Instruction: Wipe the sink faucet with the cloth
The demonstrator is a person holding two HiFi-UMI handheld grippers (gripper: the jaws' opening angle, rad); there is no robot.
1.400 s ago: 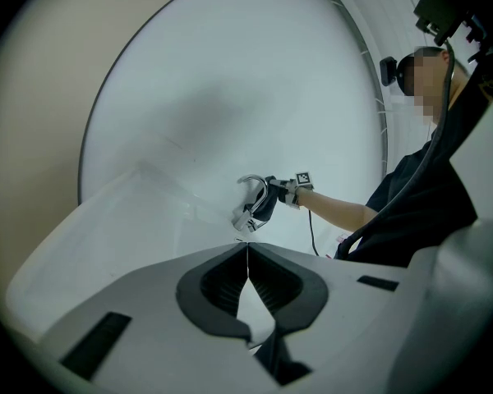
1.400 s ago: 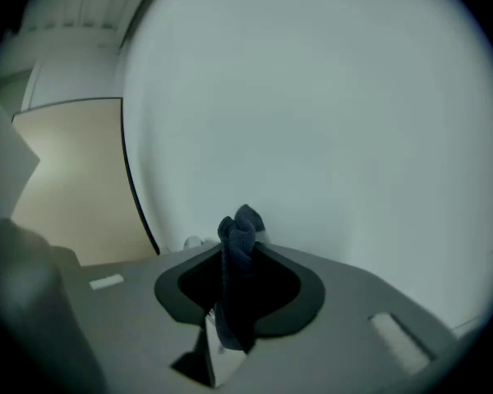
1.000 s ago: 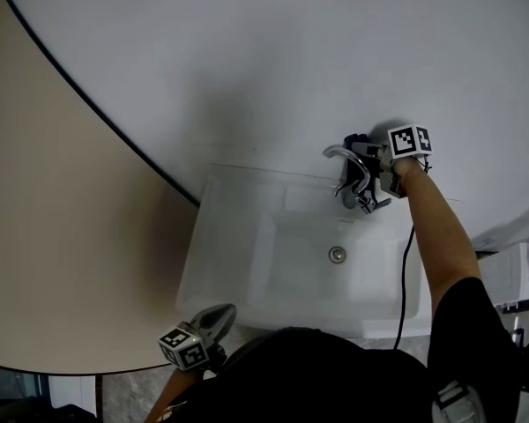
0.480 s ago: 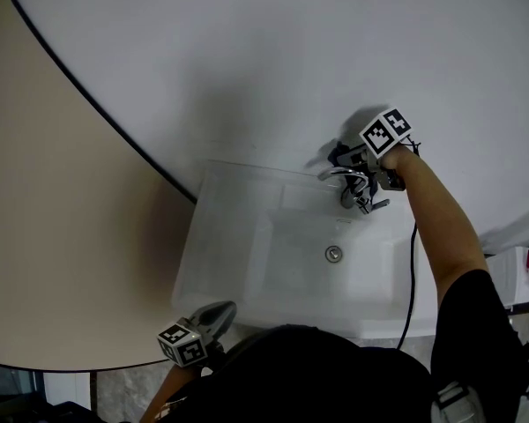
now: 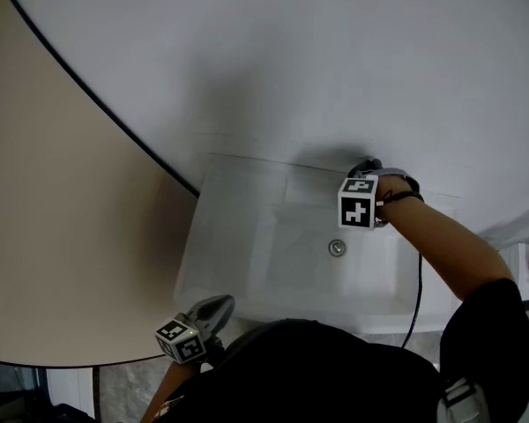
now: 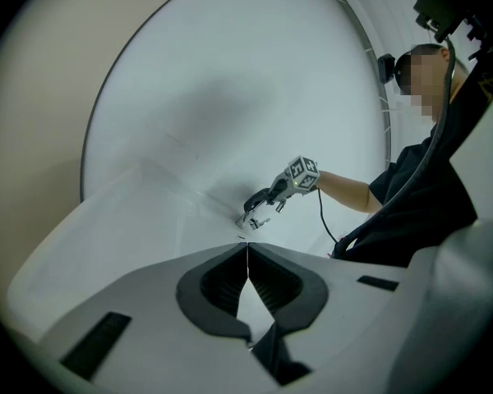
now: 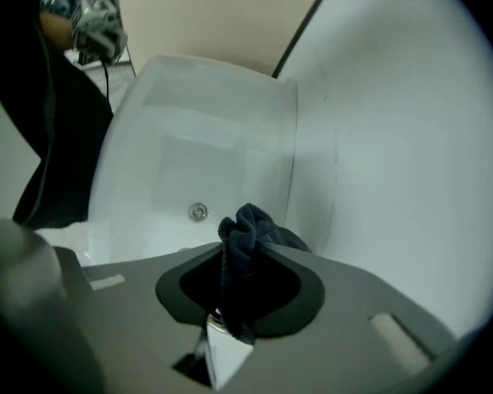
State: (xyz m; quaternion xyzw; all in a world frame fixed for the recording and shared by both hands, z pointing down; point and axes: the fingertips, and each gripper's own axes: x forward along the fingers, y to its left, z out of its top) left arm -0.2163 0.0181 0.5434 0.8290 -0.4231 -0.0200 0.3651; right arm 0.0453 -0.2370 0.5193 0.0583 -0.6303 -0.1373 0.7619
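Right tongs [image 7: 230, 251] were clenched on the dark cloth [image 7: 248, 224], which bunched out past their tips above the rear of the sink [image 5: 203, 227], beside the faucet [image 6: 251, 217]. Left tongs [image 6: 247, 257] were clenched, empty, by the sink's front corner.

White wall [image 5: 353, 51] meets beige wall [image 5: 53, 218]; grey floor [image 5: 128, 393]

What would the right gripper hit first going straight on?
Probably the white sink, near its rim by the wall; the dark cloth pinched in the right gripper would touch first. Depth is unclear.
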